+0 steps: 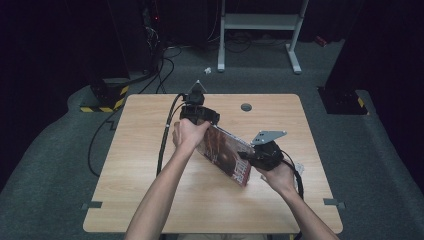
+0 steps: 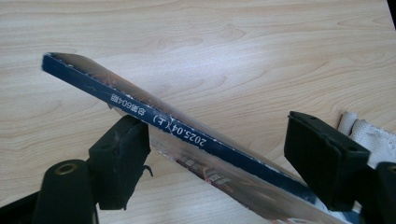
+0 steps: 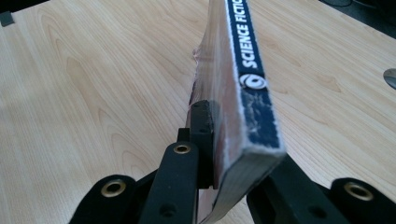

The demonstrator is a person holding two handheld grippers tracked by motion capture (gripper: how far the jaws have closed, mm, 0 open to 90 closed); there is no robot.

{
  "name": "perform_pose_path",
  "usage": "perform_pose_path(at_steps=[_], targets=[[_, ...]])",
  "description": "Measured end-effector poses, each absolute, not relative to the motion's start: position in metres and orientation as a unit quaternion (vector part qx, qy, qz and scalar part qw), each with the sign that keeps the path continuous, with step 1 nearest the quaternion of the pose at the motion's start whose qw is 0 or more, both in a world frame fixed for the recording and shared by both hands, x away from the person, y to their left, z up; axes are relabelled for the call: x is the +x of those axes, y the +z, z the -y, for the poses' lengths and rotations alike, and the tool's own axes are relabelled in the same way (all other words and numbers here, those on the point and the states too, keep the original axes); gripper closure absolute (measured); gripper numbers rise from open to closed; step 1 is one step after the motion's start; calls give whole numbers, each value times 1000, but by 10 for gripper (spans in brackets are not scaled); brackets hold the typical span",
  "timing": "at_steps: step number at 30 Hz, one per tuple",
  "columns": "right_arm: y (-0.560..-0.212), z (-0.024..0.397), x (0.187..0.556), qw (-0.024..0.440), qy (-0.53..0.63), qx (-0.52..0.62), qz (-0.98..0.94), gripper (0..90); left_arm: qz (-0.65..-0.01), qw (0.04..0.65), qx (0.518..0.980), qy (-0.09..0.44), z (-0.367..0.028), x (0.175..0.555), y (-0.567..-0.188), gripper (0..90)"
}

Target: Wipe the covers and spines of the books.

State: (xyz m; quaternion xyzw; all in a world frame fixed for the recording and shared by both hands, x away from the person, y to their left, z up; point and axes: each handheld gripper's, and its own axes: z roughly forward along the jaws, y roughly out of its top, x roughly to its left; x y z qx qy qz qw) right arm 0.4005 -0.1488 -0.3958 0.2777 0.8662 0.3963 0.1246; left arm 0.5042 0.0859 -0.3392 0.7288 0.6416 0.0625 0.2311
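We hold the magazine [image 3: 243, 93] clamped in our right gripper [image 3: 229, 154]; our left gripper [image 2: 224, 154] straddles its spine, jaws wide.

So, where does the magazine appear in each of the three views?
High view: magazine at table centre, between both hands.
Left gripper view: its dark blue spine runs diagonally between the open jaws.
Right gripper view: spine end-on at centre, clamped.
Shared landmark: the dark blue spine, over the light wooden table.

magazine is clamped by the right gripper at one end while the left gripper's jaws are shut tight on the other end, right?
Not quite. The right gripper does clamp the magazine, but the left gripper stands open: the left gripper view shows its jaws apart, the spine passing between them.
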Motion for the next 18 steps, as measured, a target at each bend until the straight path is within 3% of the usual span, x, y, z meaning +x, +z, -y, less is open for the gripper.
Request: perform_pose_path(at_steps=[12,18], targets=[[-392,144,399,129,404,272,-864,839,-643,192,736,82,-70,509,-350,274],[-392,144,398,131,403,271,-864,839,-639,189,741,86,-65,509,-351,337]])
